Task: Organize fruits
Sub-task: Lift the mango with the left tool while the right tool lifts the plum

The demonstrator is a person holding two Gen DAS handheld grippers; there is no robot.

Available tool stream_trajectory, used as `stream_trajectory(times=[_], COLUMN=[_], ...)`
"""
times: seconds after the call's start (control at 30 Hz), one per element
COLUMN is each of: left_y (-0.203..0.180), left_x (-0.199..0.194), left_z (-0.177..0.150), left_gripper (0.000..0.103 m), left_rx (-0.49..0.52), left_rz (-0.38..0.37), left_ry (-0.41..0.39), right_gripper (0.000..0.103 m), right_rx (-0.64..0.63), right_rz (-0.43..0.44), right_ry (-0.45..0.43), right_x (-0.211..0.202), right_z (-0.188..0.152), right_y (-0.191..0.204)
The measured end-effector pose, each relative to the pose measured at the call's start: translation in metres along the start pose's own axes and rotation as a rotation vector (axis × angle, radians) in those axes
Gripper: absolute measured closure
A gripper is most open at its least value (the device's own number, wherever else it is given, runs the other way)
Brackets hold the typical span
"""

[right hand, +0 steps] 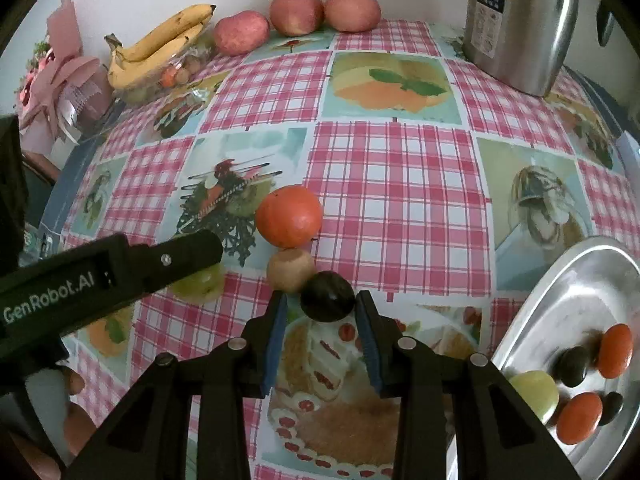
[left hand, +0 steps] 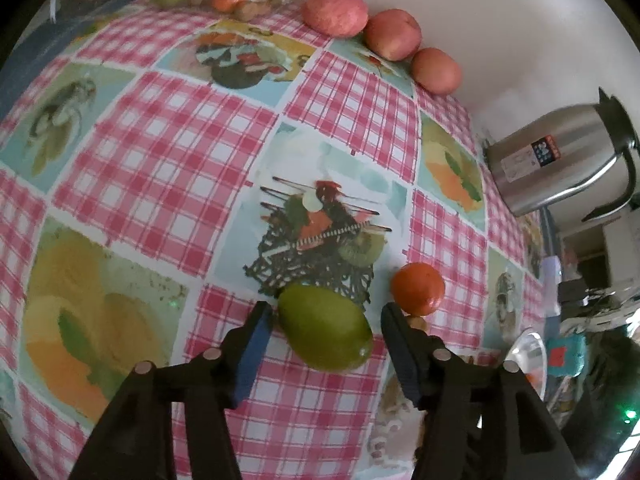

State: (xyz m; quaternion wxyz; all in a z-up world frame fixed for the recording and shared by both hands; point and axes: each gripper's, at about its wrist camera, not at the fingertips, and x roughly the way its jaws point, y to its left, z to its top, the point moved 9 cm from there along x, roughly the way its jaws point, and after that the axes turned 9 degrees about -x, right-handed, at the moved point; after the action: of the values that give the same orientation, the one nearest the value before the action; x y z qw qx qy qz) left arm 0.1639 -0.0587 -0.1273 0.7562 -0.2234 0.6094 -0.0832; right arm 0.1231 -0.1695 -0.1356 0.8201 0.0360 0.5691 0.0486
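Observation:
In the left wrist view a green oval fruit lies on the checked tablecloth between the fingers of my left gripper. The left pad is at its side, the right pad stands clear of it, so the jaws are open. An orange round fruit sits just beyond the right finger. In the right wrist view my right gripper straddles a dark plum resting on the cloth. A slim gap shows at the left pad, so it is open. A tan small fruit and the orange fruit touch in a row behind the plum.
A metal tray at the right holds several small fruits. Three red apples line the back wall beside bananas on a clear bowl. A steel thermos jug stands back right. The left tool's black housing crosses the left.

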Motion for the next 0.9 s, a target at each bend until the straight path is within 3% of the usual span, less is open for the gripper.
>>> stream_trajectory(times=[0.13, 0.33, 0.43, 0.63, 0.9], left_y=[-0.005, -0.008, -0.006, -0.005, -0.007], left_x=[0.002, 0.006, 0.006, 0.006, -0.004], left_z=[-0.004, -0.005, -0.004, -0.003, -0.004], left_gripper=[0.041, 0.043, 0.051, 0.051, 0.051], left_rx=[0.012, 0.051, 0.063, 0.050, 0.027], left_rz=[-0.016, 0.018, 0.047, 0.040, 0.014], left_ry=[0.027, 0.023, 0.018, 0.019, 0.015], right_gripper=[0.067, 0.067, 0.068, 0.074, 0.075], right_rx=[0.003, 0.010, 0.017, 0.025, 0.030], right_rz=[0.000, 0.000, 0.004, 0.013, 0.027], right_ry=[-0.004, -0.012, -0.013, -0.017, -0.030], right_x=[0.000, 0.000, -0.001, -0.003, -0.010], right_z=[0.000, 0.001, 0.001, 0.001, 0.002], right_y=[-0.001, -0.003, -0.004, -0.004, -0.002])
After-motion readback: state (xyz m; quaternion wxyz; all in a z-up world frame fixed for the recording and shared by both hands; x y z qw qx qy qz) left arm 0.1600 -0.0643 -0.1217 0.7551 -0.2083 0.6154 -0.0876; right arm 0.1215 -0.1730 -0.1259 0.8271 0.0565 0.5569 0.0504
